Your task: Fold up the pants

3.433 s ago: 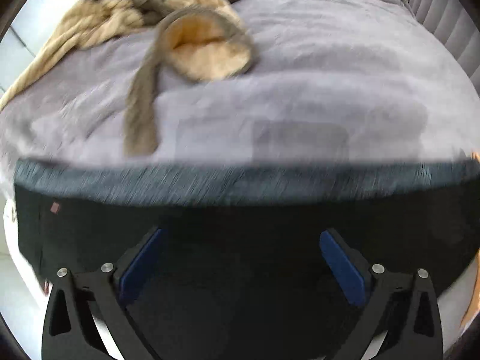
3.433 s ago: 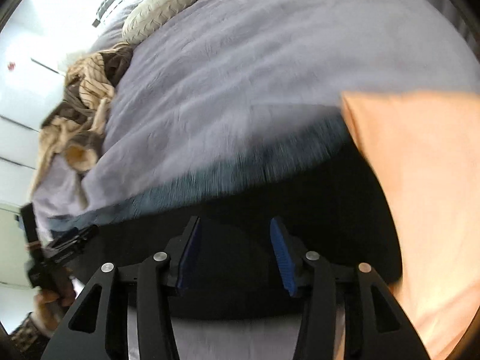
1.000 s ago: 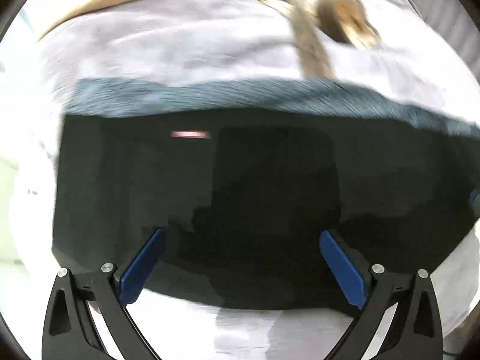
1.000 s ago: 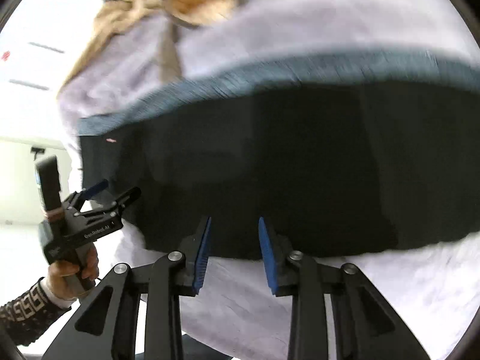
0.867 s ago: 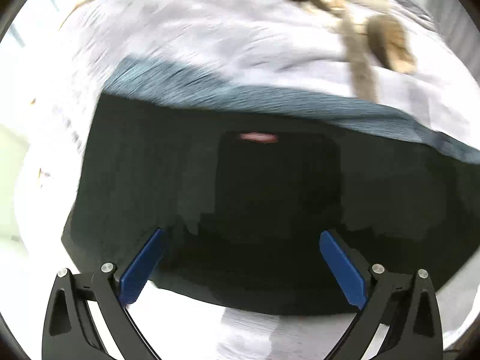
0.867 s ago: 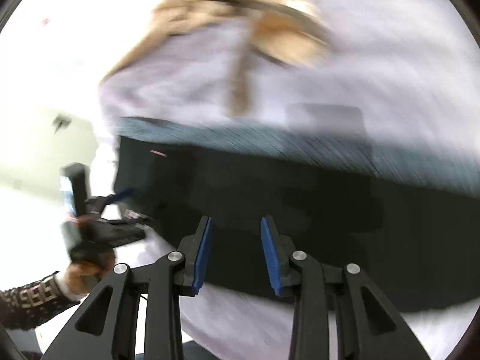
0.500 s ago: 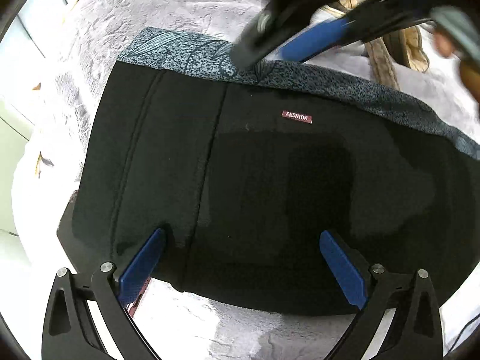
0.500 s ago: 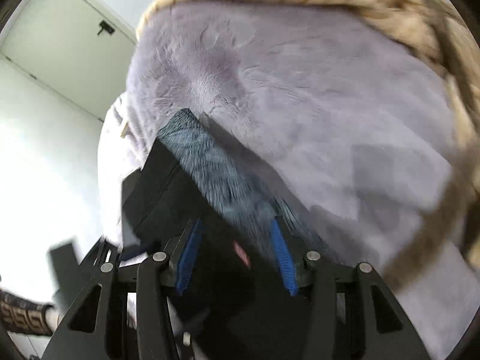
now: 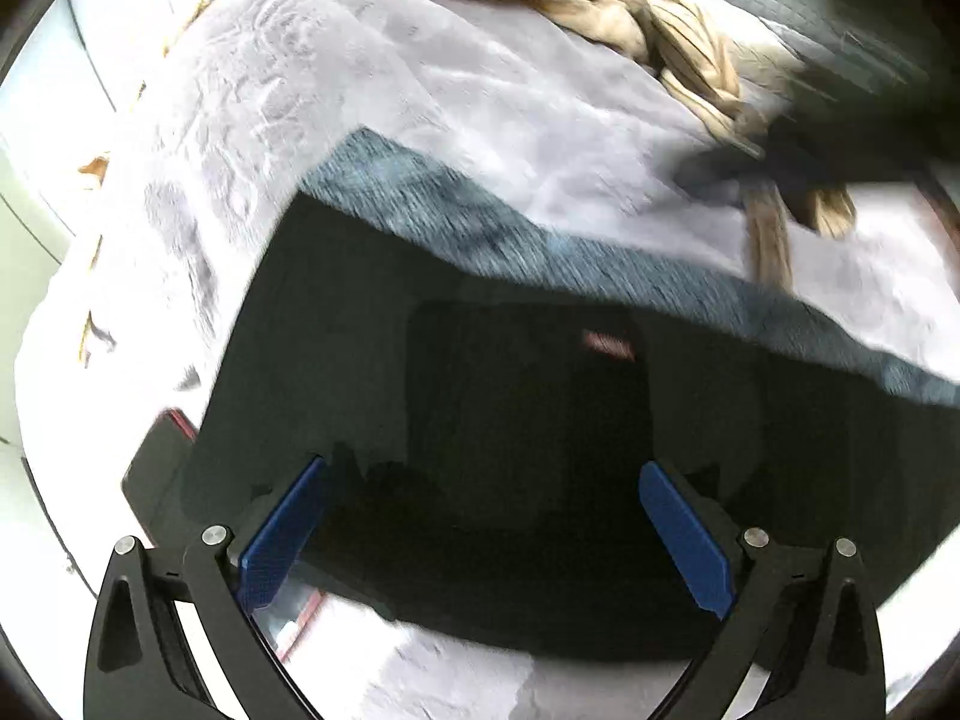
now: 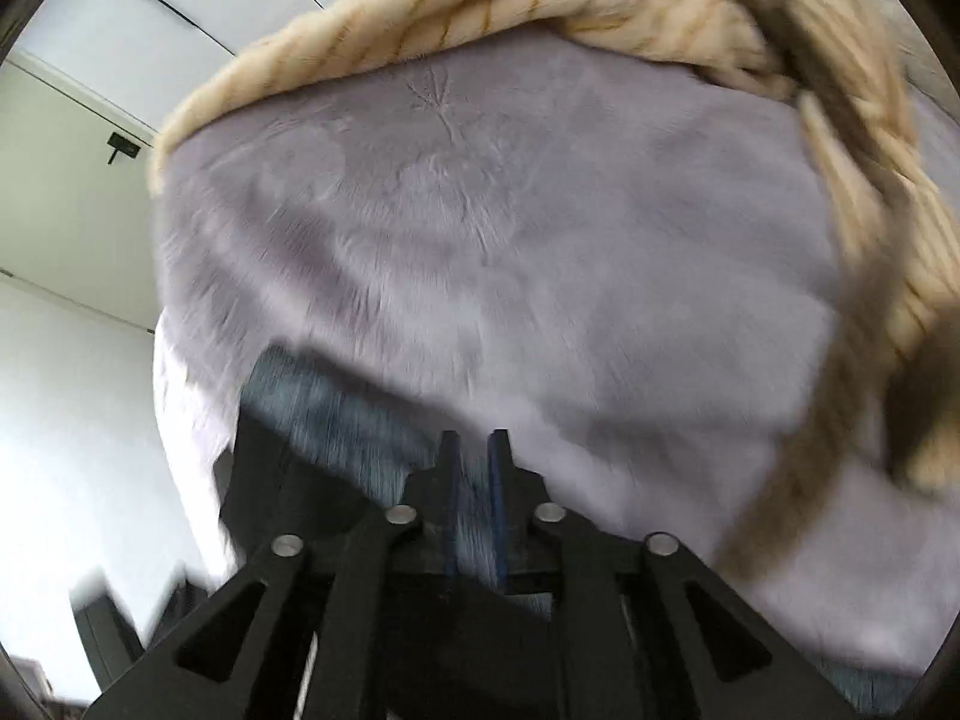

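The black pants (image 9: pixel 510 420) lie folded flat on the lilac blanket (image 9: pixel 456 108), with a blue-grey patterned band (image 9: pixel 600 264) along their far edge and a small red label (image 9: pixel 606 343). My left gripper (image 9: pixel 483 516) is wide open just above the near part of the pants, holding nothing. My right gripper (image 10: pixel 473 468) has its fingers nearly closed on the blue-grey band (image 10: pixel 336 414) at the far edge of the pants; it shows as a dark blur at the upper right of the left wrist view (image 9: pixel 840 138).
A cream and brown knitted garment (image 9: pixel 678 54) lies heaped on the far side of the bed, also across the top of the right wrist view (image 10: pixel 540 6). A dark flat object with a red edge (image 9: pixel 162 468) sticks out under the pants' near left corner. White walls stand at left.
My right gripper has come down on the far band of the pants and its fingers have closed to a narrow gap. My left gripper stays open over the pants, shifted slightly.
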`<state>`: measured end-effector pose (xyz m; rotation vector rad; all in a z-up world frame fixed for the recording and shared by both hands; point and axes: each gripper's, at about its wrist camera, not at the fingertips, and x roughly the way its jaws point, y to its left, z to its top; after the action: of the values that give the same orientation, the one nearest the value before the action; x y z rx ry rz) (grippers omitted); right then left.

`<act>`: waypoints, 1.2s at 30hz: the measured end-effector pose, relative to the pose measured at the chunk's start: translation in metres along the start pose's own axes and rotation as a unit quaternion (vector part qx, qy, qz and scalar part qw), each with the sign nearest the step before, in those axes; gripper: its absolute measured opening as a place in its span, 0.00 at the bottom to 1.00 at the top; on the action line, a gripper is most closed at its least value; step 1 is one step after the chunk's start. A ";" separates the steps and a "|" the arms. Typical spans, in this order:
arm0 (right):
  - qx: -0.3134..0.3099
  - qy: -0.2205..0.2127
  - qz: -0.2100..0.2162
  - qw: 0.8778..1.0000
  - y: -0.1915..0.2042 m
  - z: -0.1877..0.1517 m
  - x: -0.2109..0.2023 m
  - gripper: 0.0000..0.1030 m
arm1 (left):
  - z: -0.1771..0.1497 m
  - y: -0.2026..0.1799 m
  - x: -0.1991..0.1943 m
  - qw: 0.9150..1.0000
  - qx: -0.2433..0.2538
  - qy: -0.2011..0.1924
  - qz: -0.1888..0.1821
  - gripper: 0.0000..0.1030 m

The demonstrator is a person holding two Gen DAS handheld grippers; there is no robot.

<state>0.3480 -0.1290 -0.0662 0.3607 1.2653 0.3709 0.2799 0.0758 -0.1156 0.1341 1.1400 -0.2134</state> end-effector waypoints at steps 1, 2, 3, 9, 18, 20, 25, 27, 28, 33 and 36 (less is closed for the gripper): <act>0.006 0.000 0.008 1.000 -0.003 -0.018 -0.009 0.32 | 0.001 0.004 0.005 1.000 -0.003 0.009 0.005 1.00; 0.010 0.002 0.012 1.000 -0.006 -0.035 -0.012 0.51 | -0.001 0.007 0.012 1.000 -0.004 0.025 0.010 1.00; 0.014 0.009 0.005 1.000 -0.008 -0.053 -0.011 0.59 | -0.004 0.009 0.021 0.999 -0.004 0.039 0.010 1.00; 0.094 0.064 -0.045 0.992 -0.061 -0.130 0.012 0.67 | -0.028 0.004 0.021 0.999 0.017 0.036 0.024 1.00; 0.179 0.041 -0.052 0.982 -0.091 -0.202 -0.060 0.69 | -0.076 -0.055 -0.001 0.995 0.043 0.088 0.010 1.00; 0.205 0.039 -0.056 0.976 -0.097 -0.225 -0.075 0.70 | -0.088 -0.078 -0.007 0.993 0.050 0.106 -0.001 1.00; 0.268 0.024 -0.052 0.962 -0.121 -0.278 -0.110 0.70 | -0.120 -0.123 -0.027 0.986 0.086 0.138 -0.027 1.00; 0.287 0.018 -0.050 0.957 -0.122 -0.299 -0.121 0.70 | -0.130 -0.140 -0.034 0.984 0.103 0.143 -0.033 1.00; 0.296 0.015 -0.049 0.954 -0.122 -0.306 -0.122 0.70 | -0.134 -0.150 -0.038 0.982 0.113 0.146 -0.036 1.00; 0.330 0.002 -0.043 0.943 -0.123 -0.330 -0.125 0.70 | -0.150 -0.189 -0.053 0.976 0.145 0.158 -0.050 1.00; 0.348 -0.008 -0.041 0.937 -0.127 -0.344 -0.131 0.70 | -0.152 -0.205 -0.063 0.974 0.156 0.153 -0.055 1.00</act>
<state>-0.0080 -0.2816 -0.1033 0.9049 1.3633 -0.1699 0.0718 -0.0848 -0.1204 0.3939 1.4170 -0.4828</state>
